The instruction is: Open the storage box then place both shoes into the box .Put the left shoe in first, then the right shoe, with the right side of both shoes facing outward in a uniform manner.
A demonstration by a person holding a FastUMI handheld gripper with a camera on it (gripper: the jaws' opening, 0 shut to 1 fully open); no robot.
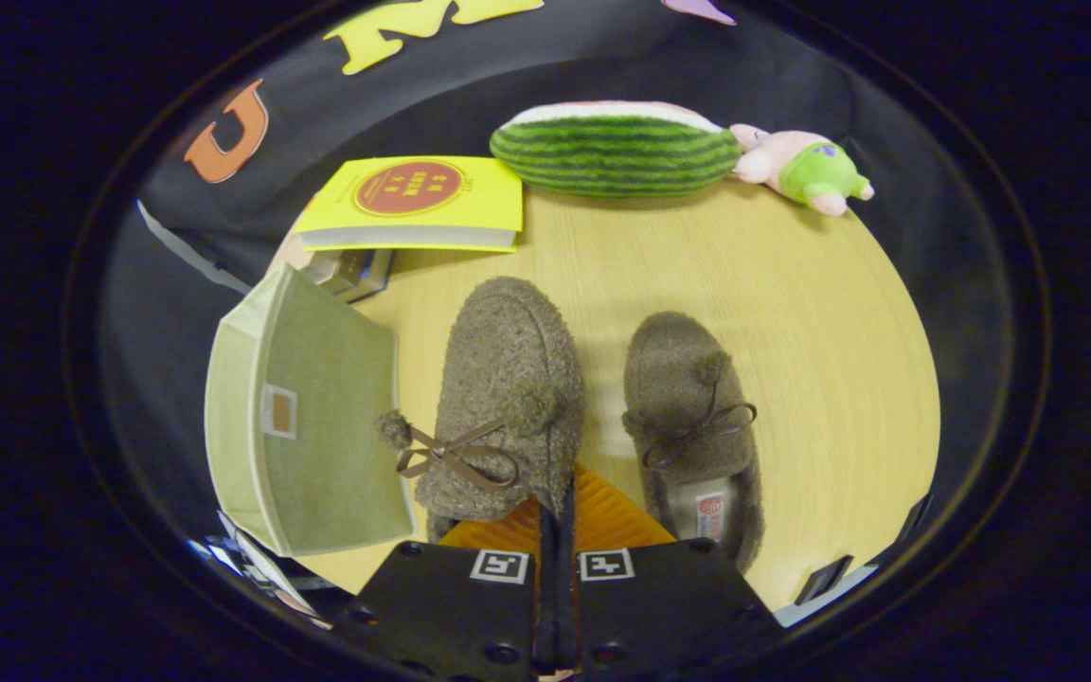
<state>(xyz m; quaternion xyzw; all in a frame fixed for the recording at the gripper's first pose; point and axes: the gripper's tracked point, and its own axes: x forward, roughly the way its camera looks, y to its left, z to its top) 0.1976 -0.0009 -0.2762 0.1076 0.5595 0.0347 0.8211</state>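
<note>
Two fuzzy brown slippers with pom-pom laces point away from me on the wooden table. The slipper nearer the box looks larger and raised, and my gripper is shut on the rim of its heel opening. The other slipper lies flat to the right of my fingers, its inner label showing. The olive-green fabric storage box stands just left of the held slipper, a flat panel with a small tab facing me. I cannot tell whether it is open.
Beyond the slippers lies a yellow book on a small dark box. At the table's far edge lie a watermelon plush and a pink plush toy in green. Bare wood stretches to the right of the slippers.
</note>
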